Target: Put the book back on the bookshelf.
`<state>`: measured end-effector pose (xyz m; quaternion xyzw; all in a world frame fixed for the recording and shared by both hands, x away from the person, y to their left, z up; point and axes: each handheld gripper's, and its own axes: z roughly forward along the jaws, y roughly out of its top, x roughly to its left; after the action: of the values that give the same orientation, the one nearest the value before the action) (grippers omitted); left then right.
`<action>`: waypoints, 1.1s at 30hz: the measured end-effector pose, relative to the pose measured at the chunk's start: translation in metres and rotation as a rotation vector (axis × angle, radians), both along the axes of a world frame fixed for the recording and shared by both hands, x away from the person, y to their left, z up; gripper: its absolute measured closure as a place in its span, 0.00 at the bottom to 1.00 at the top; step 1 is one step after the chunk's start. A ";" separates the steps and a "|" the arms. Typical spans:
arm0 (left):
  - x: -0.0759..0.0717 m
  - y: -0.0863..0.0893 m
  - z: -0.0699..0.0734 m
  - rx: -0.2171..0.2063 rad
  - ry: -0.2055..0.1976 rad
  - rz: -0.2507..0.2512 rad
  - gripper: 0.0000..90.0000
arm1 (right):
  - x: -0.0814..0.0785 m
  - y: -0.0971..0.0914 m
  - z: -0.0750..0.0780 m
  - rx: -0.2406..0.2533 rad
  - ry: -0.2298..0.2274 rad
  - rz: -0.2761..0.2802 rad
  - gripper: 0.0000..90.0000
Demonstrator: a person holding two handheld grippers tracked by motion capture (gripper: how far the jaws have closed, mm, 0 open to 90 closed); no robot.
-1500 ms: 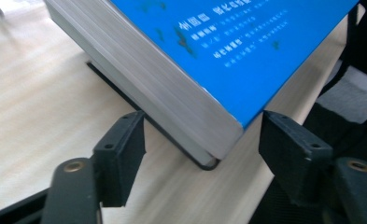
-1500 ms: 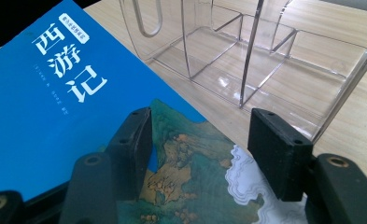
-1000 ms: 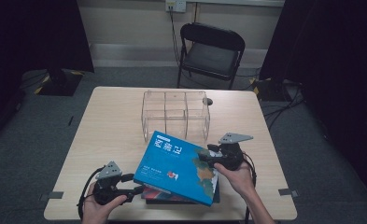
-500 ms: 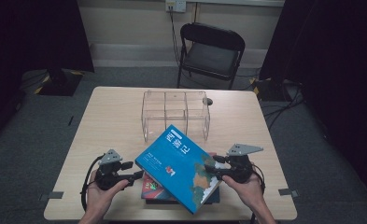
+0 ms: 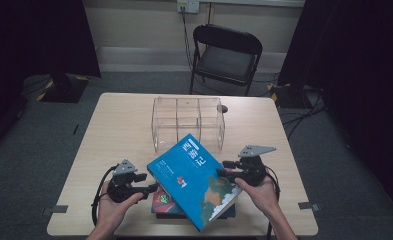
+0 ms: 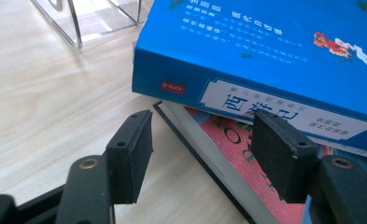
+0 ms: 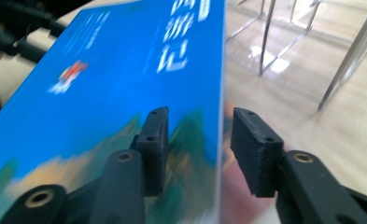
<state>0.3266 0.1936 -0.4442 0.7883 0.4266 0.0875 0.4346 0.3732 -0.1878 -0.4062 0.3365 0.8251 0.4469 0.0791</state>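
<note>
- Left tool (image 5: 143, 190), near the desk's (image 5: 119, 130) front left corner, held in the person's left hand: its two pads stand apart with nothing between them. In the left gripper view (image 6: 200, 161) they point at the blue book's spine and at the red book under it, without touching either.
- Red book (image 5: 162, 201): lies flat at the front edge of the desk, partly covered by the blue one, with a dark book below it.
- Blue book (image 5: 194, 180): front middle of the desk, tilted, its left side resting on the stack and its right side raised at the right tool. A second ago it sat higher and farther back; it has since swung down and forward toward the front edge.
- Clear rack (image 5: 188, 122): upright at the desk's middle, behind the books, its slots empty.
- Right tool (image 5: 223, 172), toward the front right: its pads have just been closing, and in the right gripper view (image 7: 197, 140) the book's right edge runs between them. One pad lies against the cover; a gap seems to remain at the other, so I judge it not yet clamped.
- What this means: the book looks to be being stood up for a rack slot; a firm right-side grip comes first.
</note>
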 end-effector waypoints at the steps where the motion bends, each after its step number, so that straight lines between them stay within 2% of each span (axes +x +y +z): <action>1: 0.000 0.001 0.000 0.019 -0.014 0.011 0.46 | 0.005 0.003 -0.001 0.008 0.003 0.003 0.62; 2: 0.001 0.002 -0.001 0.021 -0.013 0.018 0.46 | 0.010 0.004 -0.002 0.019 0.012 0.007 0.62; 4: 0.004 0.003 -0.002 -0.007 0.013 0.020 0.45 | 0.016 0.007 -0.004 0.046 0.044 0.026 0.64; 5: 0.003 0.003 -0.002 -0.004 0.008 0.022 0.45 | 0.016 0.009 -0.005 0.058 0.068 0.042 0.61; 6: 0.004 0.002 -0.002 0.007 -0.004 0.020 0.46 | 0.011 0.010 -0.006 0.049 0.052 0.031 0.61; 9: 0.009 0.000 -0.001 0.022 -0.020 0.021 0.47 | 0.008 0.008 -0.006 0.047 0.060 0.025 0.61; 11: 0.014 -0.003 -0.001 0.050 -0.054 0.016 0.47 | 0.002 0.007 -0.005 0.036 0.050 0.017 0.61; 13: 0.019 -0.003 -0.002 0.023 -0.044 0.018 0.50 | -0.009 0.000 -0.006 0.047 0.046 0.016 0.61; 14: 0.024 -0.005 -0.002 0.033 -0.054 0.007 0.50 | -0.012 -0.002 -0.008 0.062 0.049 0.013 0.61; 15: 0.024 -0.005 -0.002 0.033 -0.054 0.007 0.50 | -0.012 -0.002 -0.008 0.062 0.049 0.013 0.61; 16: 0.029 -0.008 -0.001 0.036 -0.048 0.013 0.50 | -0.018 -0.006 -0.010 0.083 0.046 0.004 0.61; 18: 0.033 -0.010 0.000 0.045 -0.053 0.012 0.50 | -0.021 -0.007 -0.011 0.088 0.043 -0.001 0.61; 20: 0.039 -0.015 -0.001 0.036 -0.052 0.017 0.55 | -0.030 -0.010 -0.012 0.096 0.034 -0.009 0.61; 21: 0.039 -0.015 -0.001 0.036 -0.052 0.017 0.55 | -0.030 -0.010 -0.012 0.096 0.034 -0.009 0.61; 22: 0.044 -0.020 0.001 0.049 -0.050 0.020 0.57 | -0.036 -0.012 -0.012 0.100 0.032 -0.013 0.61; 29: 0.058 -0.029 0.003 0.062 -0.048 0.016 0.59 | -0.050 -0.014 -0.013 0.109 0.026 -0.019 0.62; 33: 0.061 -0.030 0.001 0.044 -0.037 0.028 0.57 | -0.054 -0.014 -0.014 0.115 0.020 -0.029 0.62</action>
<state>0.3876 0.1633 -0.4429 0.7900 0.4276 0.1175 0.4234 0.3190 -0.2022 -0.4201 0.3569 0.7938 0.4890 0.0579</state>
